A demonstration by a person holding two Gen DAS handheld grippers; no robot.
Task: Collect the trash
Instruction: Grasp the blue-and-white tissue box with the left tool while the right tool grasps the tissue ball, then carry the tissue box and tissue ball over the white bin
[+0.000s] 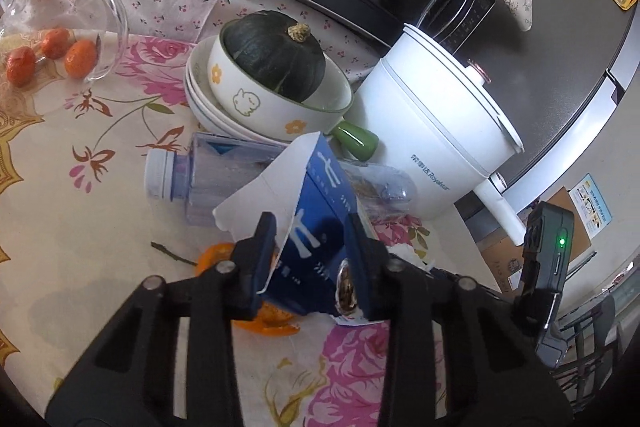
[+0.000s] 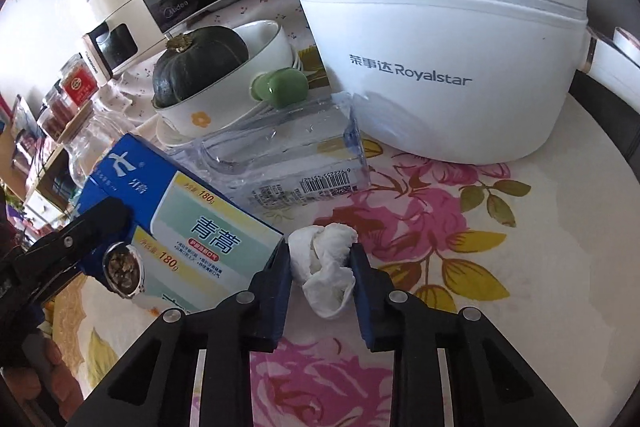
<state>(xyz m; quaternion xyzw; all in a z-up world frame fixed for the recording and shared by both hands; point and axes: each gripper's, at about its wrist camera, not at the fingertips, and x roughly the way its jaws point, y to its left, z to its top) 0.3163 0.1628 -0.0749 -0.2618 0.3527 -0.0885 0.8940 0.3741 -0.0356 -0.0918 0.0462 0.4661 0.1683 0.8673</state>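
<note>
Crumpled white tissue (image 2: 326,267) lies on the flowered tablecloth (image 2: 500,227), squeezed between the right gripper's (image 2: 320,267) blue pads, below the white Royalstar pot (image 2: 440,47). Just to its left, the left gripper (image 1: 310,247) clamps the torn blue box (image 1: 316,211), which lies over a clear plastic bottle (image 1: 208,179) and orange peel (image 1: 264,323).
</note>
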